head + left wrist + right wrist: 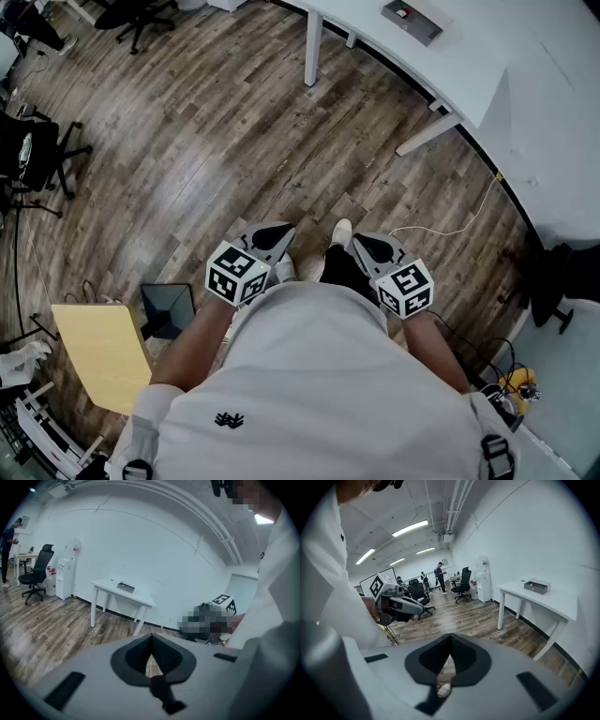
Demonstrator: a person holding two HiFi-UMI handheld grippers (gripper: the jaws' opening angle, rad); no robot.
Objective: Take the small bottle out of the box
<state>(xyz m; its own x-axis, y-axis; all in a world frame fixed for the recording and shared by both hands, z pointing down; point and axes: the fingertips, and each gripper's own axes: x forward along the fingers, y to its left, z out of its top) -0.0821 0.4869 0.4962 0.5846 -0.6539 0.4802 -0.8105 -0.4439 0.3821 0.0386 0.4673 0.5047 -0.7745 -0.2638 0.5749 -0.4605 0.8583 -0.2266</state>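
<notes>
A flat grey box (411, 21) lies on a long white table (469, 66) across the wooden floor, far from both grippers. The same box (125, 587) shows in the left gripper view, and the box (536, 586) shows in the right gripper view. No small bottle shows in any view. My left gripper (277, 232) is held close to my body, jaws shut with nothing between them, tips together (151, 637). My right gripper (361, 241) is held beside it, also shut and empty (450, 637). Both point out over the floor.
A yellow board (103, 352) and a black stand (169, 309) sit at my lower left. Black office chairs (37, 155) stand further left. A white cable (450, 228) runs along the floor by the table. A water dispenser (65, 576) stands against the wall.
</notes>
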